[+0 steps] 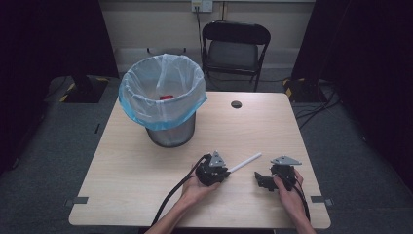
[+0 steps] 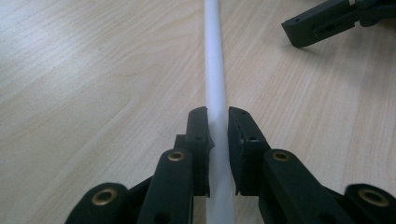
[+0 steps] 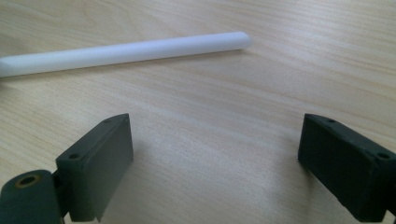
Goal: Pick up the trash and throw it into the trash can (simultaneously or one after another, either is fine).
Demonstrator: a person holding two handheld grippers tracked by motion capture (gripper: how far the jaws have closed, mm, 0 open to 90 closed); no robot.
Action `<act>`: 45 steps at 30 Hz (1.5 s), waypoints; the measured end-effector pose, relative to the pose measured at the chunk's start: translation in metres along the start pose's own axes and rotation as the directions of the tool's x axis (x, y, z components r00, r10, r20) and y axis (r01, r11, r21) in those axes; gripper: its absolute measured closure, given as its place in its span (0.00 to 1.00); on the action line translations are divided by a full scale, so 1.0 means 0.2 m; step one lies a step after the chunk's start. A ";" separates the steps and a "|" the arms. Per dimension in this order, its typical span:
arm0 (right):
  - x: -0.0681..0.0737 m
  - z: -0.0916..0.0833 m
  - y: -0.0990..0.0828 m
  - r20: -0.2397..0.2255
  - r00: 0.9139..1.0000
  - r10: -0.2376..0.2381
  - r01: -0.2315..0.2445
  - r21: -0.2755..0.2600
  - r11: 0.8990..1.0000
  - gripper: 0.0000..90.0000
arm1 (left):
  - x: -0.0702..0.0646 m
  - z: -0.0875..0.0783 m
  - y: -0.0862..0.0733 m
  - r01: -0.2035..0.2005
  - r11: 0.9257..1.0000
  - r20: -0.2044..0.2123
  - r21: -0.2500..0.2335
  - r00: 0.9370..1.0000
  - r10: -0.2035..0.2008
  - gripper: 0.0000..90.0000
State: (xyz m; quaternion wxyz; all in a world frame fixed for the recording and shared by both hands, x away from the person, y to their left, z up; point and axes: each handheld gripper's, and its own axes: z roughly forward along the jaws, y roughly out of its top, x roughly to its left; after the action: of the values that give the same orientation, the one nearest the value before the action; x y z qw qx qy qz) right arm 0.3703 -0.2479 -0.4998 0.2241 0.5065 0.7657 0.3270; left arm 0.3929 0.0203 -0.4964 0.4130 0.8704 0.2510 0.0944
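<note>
1. High view. Wooden table (image 1: 146,161); a metal waste bin (image 1: 170,132) lined with a pale blue bag (image 1: 162,92) stands toward its far left, a small red item (image 1: 166,97) inside. A white tube (image 1: 246,162) lies on the table nearer the person than the bin and to its right. The left gripper (image 1: 225,171), held in the left hand (image 1: 197,187), sits at the tube's near end. The right gripper (image 1: 258,179), in the right hand (image 1: 287,187), rests just right of the tube, apart from it. A black folding chair (image 1: 235,48) stands beyond the table's far edge

2. Left gripper view. The left gripper (image 2: 219,126) has both jaws closed against the sides of the white tube (image 2: 215,70), which runs away along the table. One tip of the right gripper (image 2: 317,25) lies to the tube's right, clear of it

3. Right gripper view. The right gripper (image 3: 215,154) has its jaws spread wide with bare table (image 3: 210,116) between them. The white tube (image 3: 126,51) lies crosswise beyond the jaws, untouched by them, its rounded free end to the right
</note>
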 end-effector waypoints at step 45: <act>0.00 0.00 0.00 0.000 1.000 -0.001 0.001 0.000 1.000 0.10 | 0.14 -0.48 0.19 -0.014 0.992 0.078 -0.123 0.997 0.024 0.89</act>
State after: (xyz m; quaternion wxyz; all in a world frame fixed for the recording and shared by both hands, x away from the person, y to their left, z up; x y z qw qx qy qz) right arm 0.3704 -0.2479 -0.4998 0.2243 0.5063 0.7658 0.3270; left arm 0.3942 0.0798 -0.4067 0.4744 0.8487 0.2198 0.0790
